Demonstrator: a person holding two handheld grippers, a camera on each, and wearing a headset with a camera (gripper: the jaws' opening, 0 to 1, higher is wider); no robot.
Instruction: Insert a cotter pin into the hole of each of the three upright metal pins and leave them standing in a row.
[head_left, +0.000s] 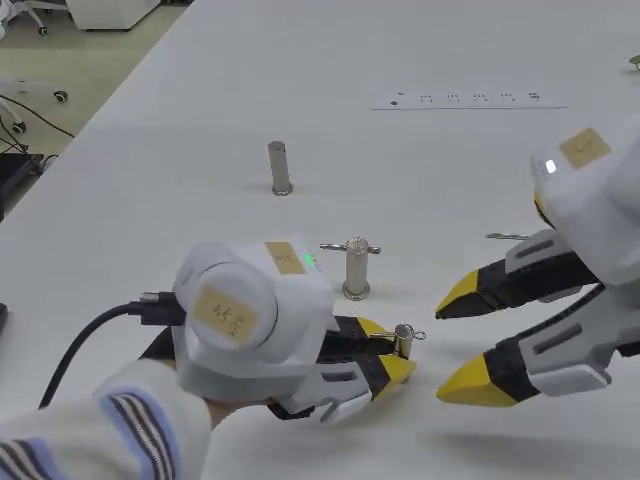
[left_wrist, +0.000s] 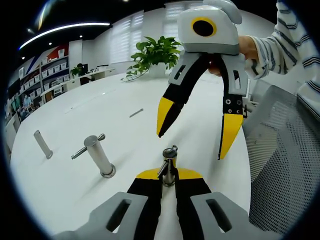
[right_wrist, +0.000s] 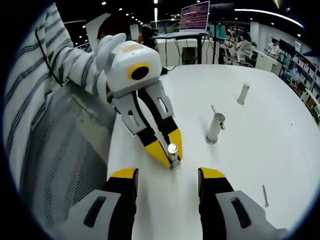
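Currently the left gripper (head_left: 385, 355) has its jaws pressed together on the near metal pin (head_left: 403, 340), which stands upright on the white table (head_left: 200, 80) with its long axis vertical. A cotter pin (head_left: 410, 332) crosses its top horizontally. The right gripper (head_left: 462, 338) has its jaws spread and points at that pin from the side without touching it.

From the head view, the three pins stand on a diagonal. The middle metal pin (head_left: 357, 268) is upright with its own cotter pin (head_left: 332, 246) lying level through it, and the far metal pin (head_left: 280, 167) is upright well beyond.

The left gripper view shows the held pin's shaft clamped between the yellow tips, which the head view hides behind the gripper body. The right gripper view gives mostly the pin's round top, as the left jaws cover the shaft.

A loose cotter pin (head_left: 505, 236) lies flat on the table behind the right gripper, and a paper strip (head_left: 468, 100) lies farther off. The left gripper view also takes in a potted plant (left_wrist: 155, 52) and a mesh chair (left_wrist: 280, 165).
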